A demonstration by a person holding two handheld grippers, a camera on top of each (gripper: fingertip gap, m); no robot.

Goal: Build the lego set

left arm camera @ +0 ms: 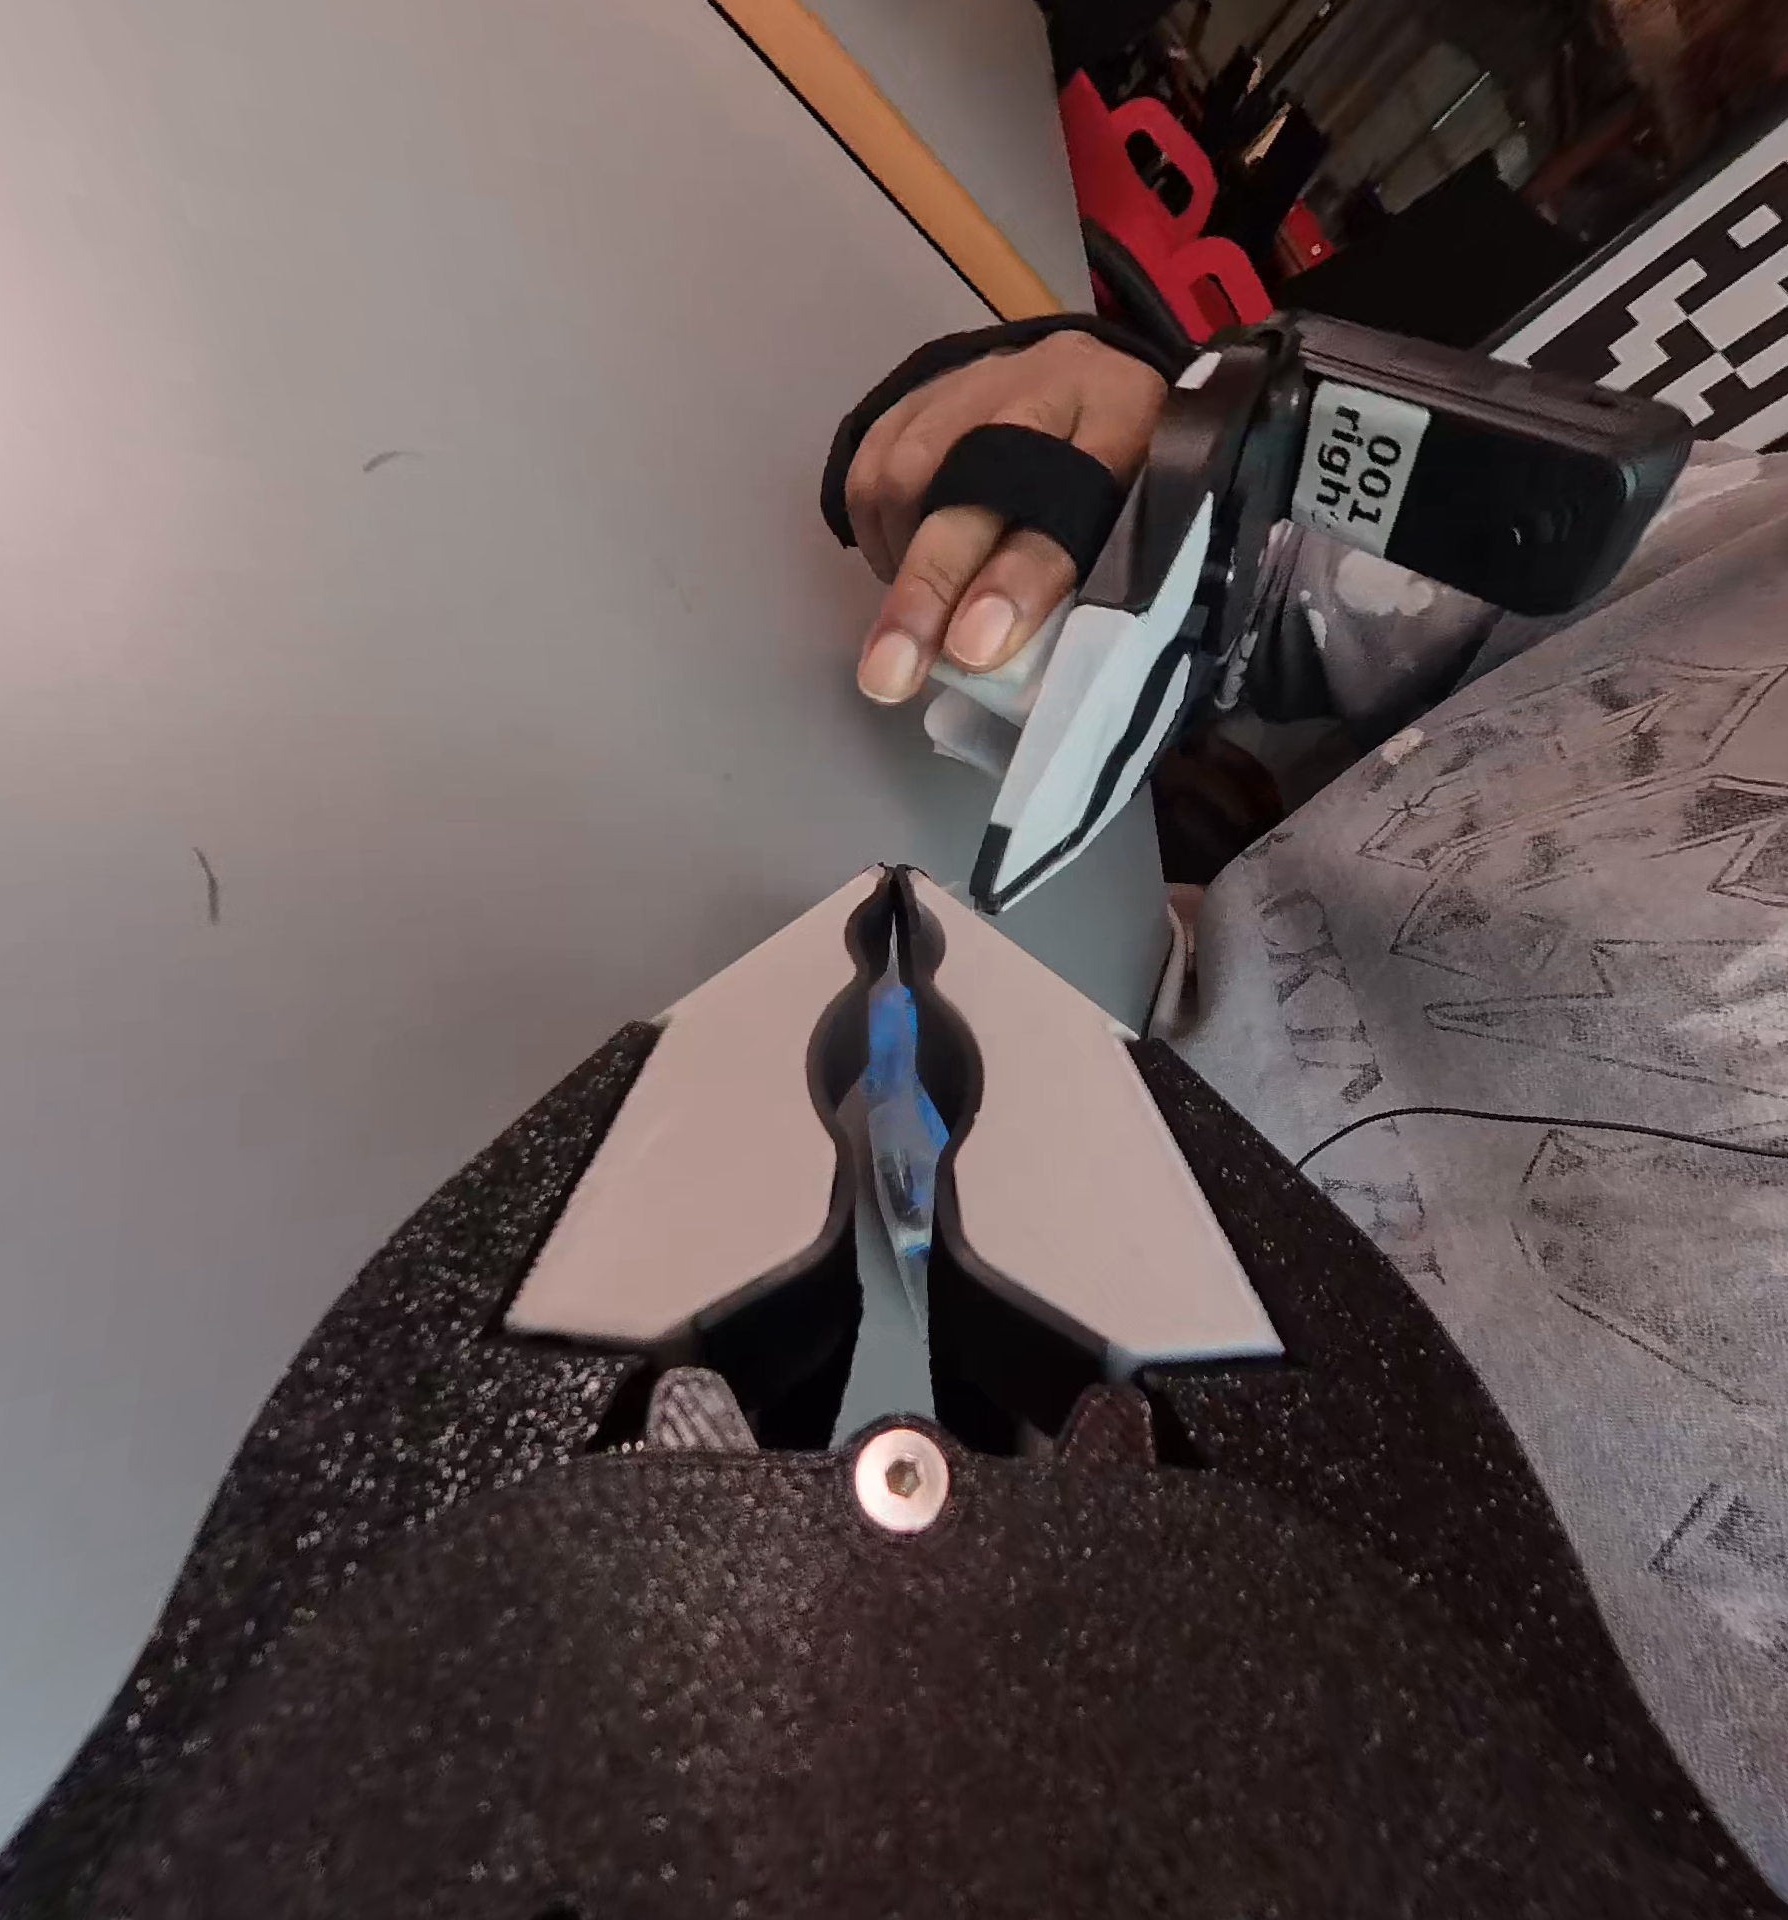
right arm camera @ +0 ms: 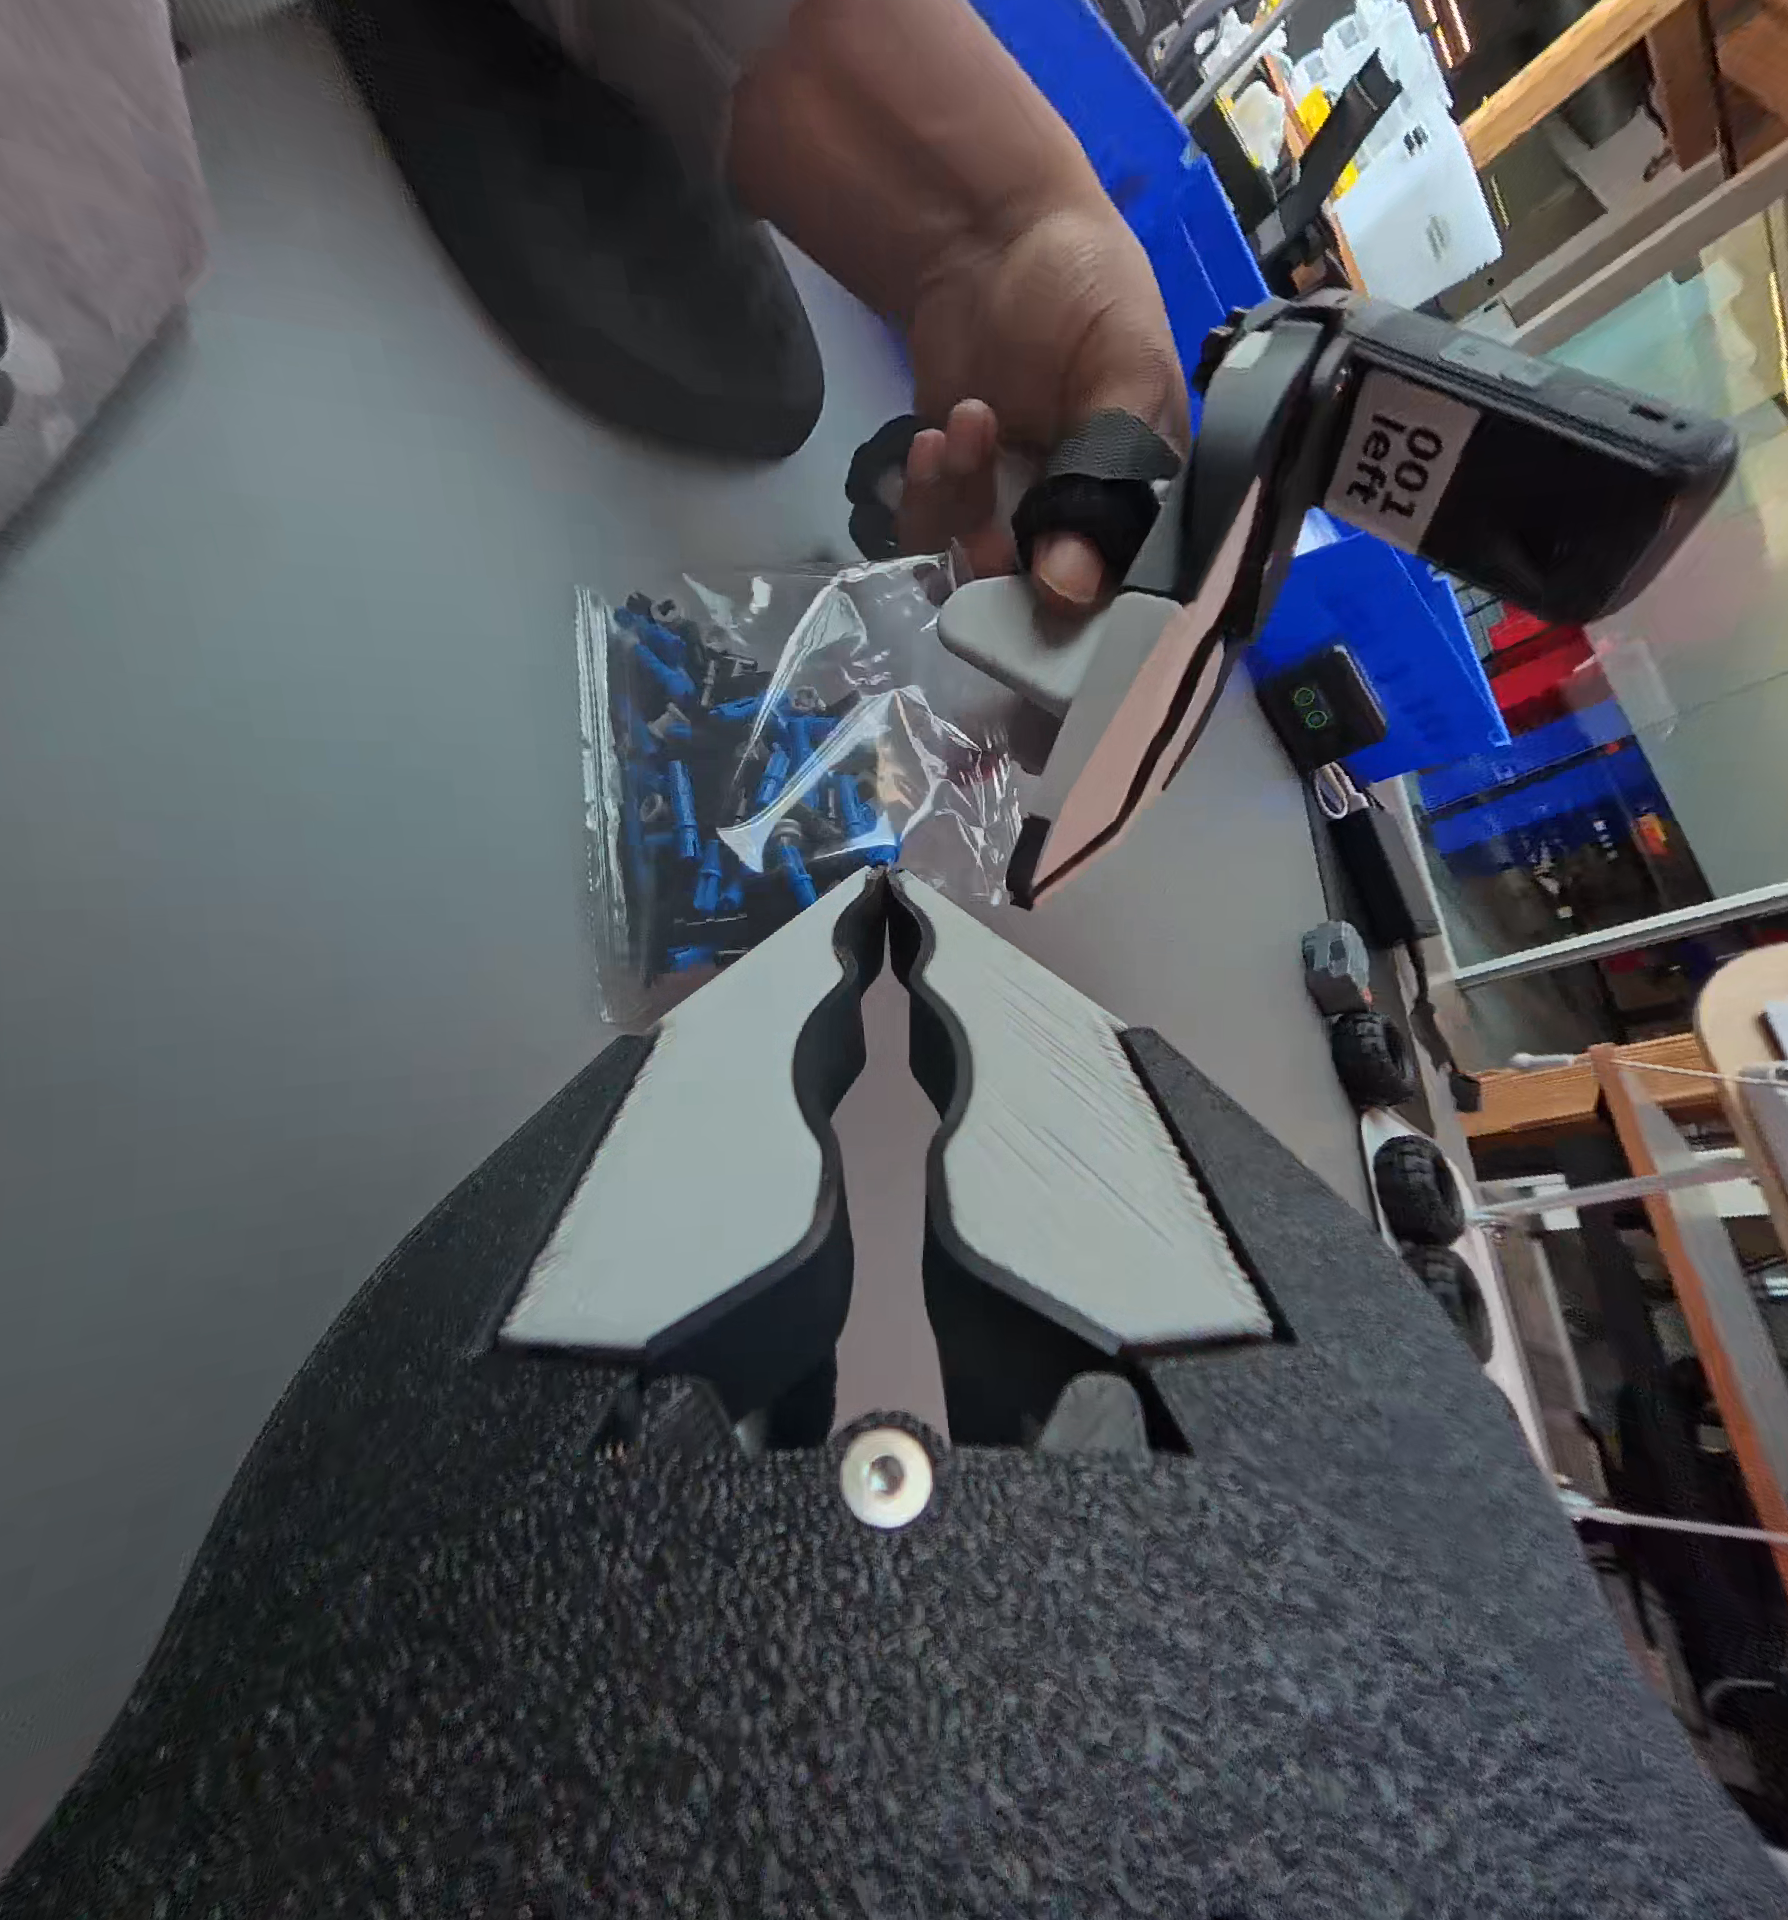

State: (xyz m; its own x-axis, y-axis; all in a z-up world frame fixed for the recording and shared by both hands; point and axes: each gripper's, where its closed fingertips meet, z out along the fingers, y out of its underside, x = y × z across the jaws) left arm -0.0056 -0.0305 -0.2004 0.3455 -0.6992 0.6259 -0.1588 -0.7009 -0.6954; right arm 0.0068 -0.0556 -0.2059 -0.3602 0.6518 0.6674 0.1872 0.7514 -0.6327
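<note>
Right wrist view: a clear plastic bag of blue and black Lego pins lies on the grey table, apparently unopened. The right gripper and left gripper are both closed, pinching its edge. Assembly appears unstarted; opening remains.

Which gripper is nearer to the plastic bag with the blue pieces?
Neither clearly: both touch it. The right gripper is shut on the bag edge; the left gripper pinches the same edge just beside it.

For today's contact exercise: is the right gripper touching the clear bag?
Touching. The right wrist view shows the right gripper pinching the clear bag at its edge.
</note>
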